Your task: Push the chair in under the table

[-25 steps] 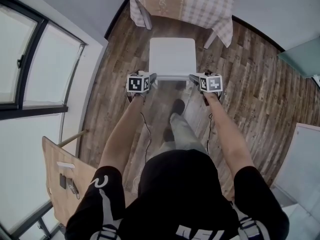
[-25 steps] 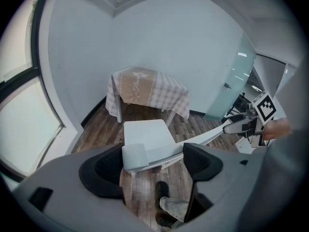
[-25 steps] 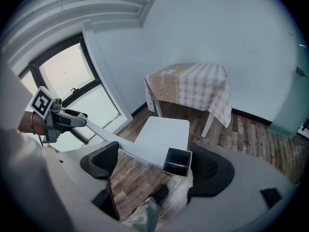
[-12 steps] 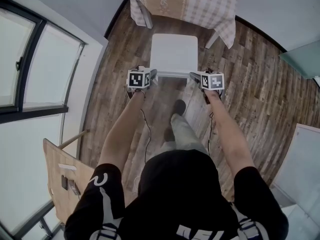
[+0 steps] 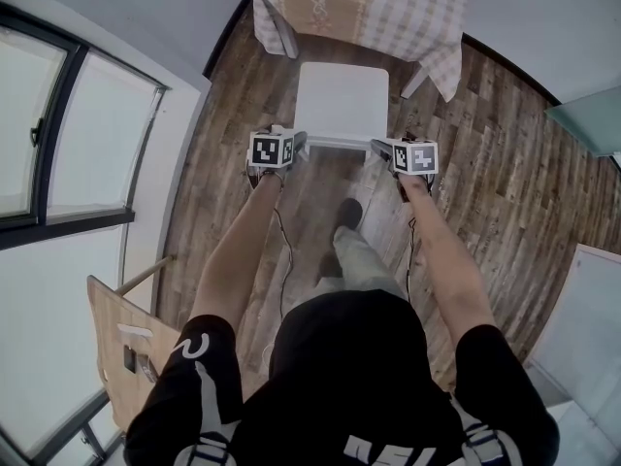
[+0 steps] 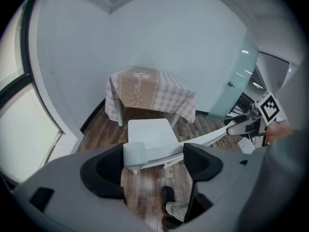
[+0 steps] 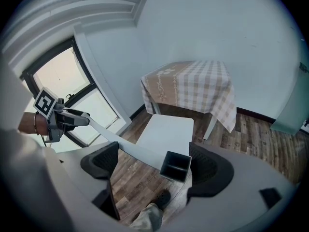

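No readable text or numbers, coded square markers on left cube (image 5: 271,150) and right cube (image 5: 414,157), shirt (image 5: 349,357) print cut off

Plain white chair (image 5: 338,100) at upper centre; tan-and-white checked tablecloth (image 5: 388,13) with a white flower motif along the top edge; brown, grey-streaked wood-plank floor (image 5: 505,173); black window frame (image 5: 68,219) at left.

L tool (image 5: 297,144) & R tool (image 5: 376,148) at white chair (image 5: 342,100) back rail, chair just beside checked table (image 5: 388,8).
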A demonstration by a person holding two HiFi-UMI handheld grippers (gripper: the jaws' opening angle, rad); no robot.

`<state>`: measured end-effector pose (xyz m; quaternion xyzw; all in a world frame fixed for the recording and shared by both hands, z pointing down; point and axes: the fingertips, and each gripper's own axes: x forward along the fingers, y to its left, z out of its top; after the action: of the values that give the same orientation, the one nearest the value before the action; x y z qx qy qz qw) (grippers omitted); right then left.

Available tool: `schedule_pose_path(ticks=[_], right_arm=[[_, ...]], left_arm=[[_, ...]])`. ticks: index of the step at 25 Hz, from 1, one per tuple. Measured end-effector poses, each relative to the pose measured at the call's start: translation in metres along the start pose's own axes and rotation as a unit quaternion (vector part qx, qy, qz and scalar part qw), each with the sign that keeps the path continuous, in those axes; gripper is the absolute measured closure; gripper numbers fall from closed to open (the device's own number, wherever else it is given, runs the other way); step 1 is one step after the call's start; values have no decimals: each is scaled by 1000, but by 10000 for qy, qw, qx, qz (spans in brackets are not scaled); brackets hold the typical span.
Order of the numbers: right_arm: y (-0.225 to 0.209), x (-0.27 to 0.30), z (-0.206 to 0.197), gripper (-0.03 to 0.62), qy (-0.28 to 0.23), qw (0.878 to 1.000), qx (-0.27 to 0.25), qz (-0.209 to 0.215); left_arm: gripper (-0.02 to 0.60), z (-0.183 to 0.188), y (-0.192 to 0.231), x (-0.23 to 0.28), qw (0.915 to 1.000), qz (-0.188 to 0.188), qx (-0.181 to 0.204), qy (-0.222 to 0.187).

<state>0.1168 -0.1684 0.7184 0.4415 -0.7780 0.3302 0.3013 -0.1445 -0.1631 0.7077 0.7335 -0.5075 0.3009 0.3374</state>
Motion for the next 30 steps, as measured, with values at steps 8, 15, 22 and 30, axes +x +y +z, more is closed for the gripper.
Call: schedule_pose_path(ticks=[8,15,22,30], right_arm=[[-17,13,27,134,54,9999,85,38],[-33,21,43,135,54,9999,90,33],[-44,25,59,135,95,9999,57,90],[-56,31,71,135,28,10000,15,82]], left_arm=[[202,30,6,19,10000,9,3,96],[202,49,5,34,9999,25,-27,168],[202,63,3,43,9998,79,-75,171],[202,75,1,52,10000,80,-59,6]])
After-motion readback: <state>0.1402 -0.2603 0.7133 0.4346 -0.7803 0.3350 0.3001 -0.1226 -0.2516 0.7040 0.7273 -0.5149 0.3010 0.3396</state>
